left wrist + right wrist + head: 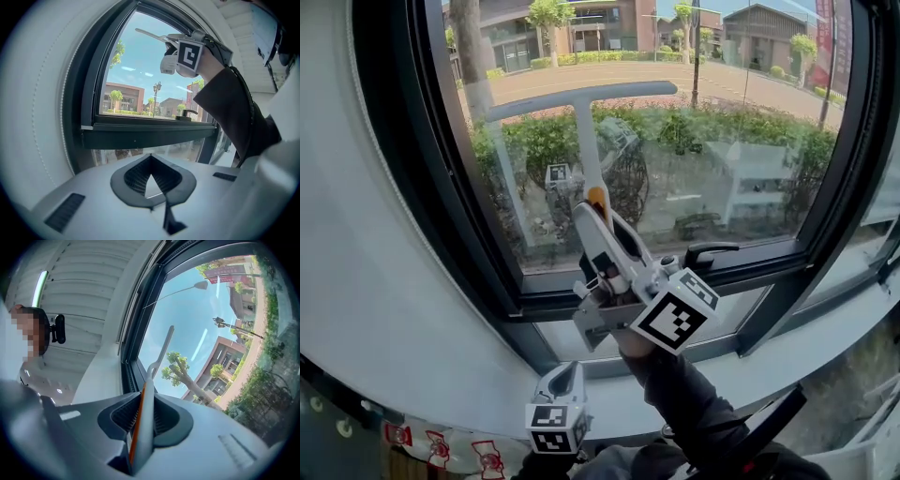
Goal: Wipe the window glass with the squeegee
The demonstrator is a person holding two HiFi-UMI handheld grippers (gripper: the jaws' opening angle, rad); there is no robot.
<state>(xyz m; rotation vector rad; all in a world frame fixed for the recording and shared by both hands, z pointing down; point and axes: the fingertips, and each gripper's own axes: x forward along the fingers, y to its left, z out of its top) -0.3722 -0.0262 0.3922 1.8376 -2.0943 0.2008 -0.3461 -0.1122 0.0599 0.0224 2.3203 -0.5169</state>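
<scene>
Dark-framed window [403,187], white wall [347,281] at left, pale sill [825,333] below. R arm in dark sleeve [694,412] stretched up & fwd; right gripper [600,208] clamped on squeegee [581,103] handle, T-blade against window glass [750,122], upper part. Left gripper [565,375] low by sill, jaws together, nothing btwn.

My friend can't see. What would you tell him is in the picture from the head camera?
The right tongs grip the handle of a white squeegee, whose blade lies across the upper window glass. The left tongs hang low by the sill, shut and empty; trees and buildings show outside.
</scene>
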